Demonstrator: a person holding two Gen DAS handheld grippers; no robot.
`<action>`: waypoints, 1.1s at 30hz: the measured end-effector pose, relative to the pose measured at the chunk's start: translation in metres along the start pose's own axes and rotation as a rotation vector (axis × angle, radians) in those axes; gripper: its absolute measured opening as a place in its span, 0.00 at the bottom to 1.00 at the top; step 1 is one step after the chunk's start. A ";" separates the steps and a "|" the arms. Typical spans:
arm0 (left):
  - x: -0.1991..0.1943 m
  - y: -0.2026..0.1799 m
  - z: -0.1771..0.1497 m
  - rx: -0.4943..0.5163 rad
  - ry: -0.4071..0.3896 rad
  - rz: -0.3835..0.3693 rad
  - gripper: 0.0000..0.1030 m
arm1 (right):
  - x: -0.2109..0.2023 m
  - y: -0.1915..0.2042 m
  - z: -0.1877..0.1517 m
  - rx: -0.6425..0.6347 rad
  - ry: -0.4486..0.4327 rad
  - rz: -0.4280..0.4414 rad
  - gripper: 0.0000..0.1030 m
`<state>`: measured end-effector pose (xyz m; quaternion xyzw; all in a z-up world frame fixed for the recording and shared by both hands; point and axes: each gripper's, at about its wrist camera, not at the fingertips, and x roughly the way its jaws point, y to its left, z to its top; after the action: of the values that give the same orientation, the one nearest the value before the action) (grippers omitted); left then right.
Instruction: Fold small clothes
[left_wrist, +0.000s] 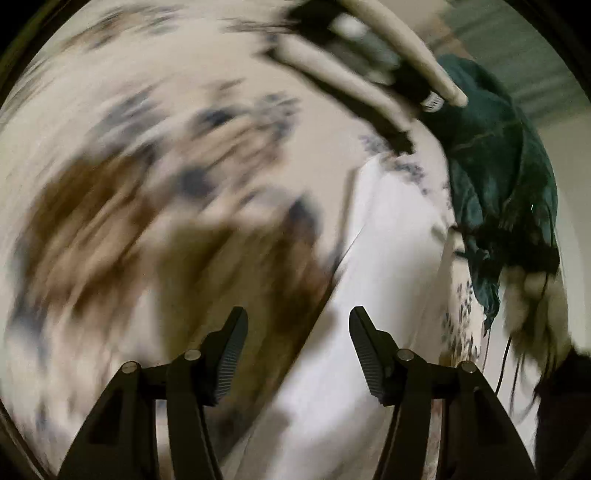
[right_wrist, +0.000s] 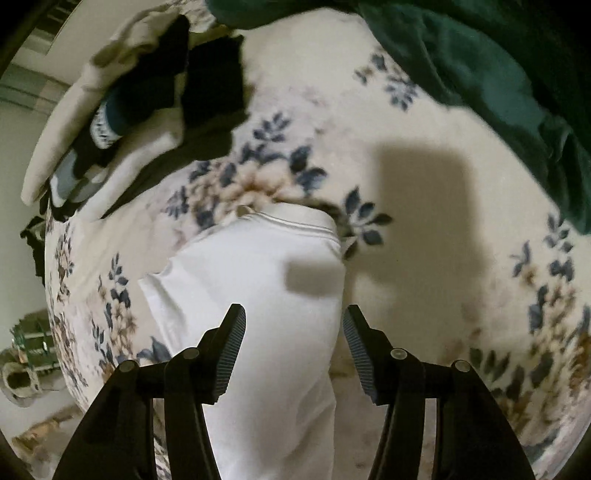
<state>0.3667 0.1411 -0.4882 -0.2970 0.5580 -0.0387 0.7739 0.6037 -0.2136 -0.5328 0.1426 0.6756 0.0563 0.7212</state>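
Your white garment (right_wrist: 258, 280) lies flat on floral blanket (right_wrist: 424, 122), ribbed hem far. L gripper (left_wrist: 298, 350), R gripper (right_wrist: 293, 347) both wide, empty. Green cloth (right_wrist: 480, 74) crowds far right.

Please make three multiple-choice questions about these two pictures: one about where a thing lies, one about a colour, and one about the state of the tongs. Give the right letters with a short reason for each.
1. In the right wrist view, where does the dark green garment lie?
A. top right
B. bottom left
C. under the white garment

2. What colour is the garment in front of the right tongs?
A. red
B. white
C. black

3. How do the left tongs stand?
A. shut on cloth
B. open, holding nothing
C. out of view

Answers: 1 A, it fills the upper right corner. 2 B, plain white on the floral blanket. 3 B, a wide gap shows between the fingers.
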 end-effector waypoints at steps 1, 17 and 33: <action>0.021 -0.013 0.027 0.034 0.014 -0.007 0.53 | 0.007 -0.004 0.003 0.006 0.000 0.006 0.56; 0.168 -0.107 0.131 0.371 0.151 -0.029 0.07 | 0.079 -0.033 0.058 -0.016 0.068 0.329 0.25; 0.031 -0.098 0.075 0.358 -0.024 -0.174 0.08 | -0.023 0.006 -0.042 -0.156 -0.068 0.483 0.07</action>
<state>0.4713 0.0794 -0.4503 -0.2023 0.5053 -0.2006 0.8146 0.5604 -0.2092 -0.5107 0.2458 0.5907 0.2741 0.7180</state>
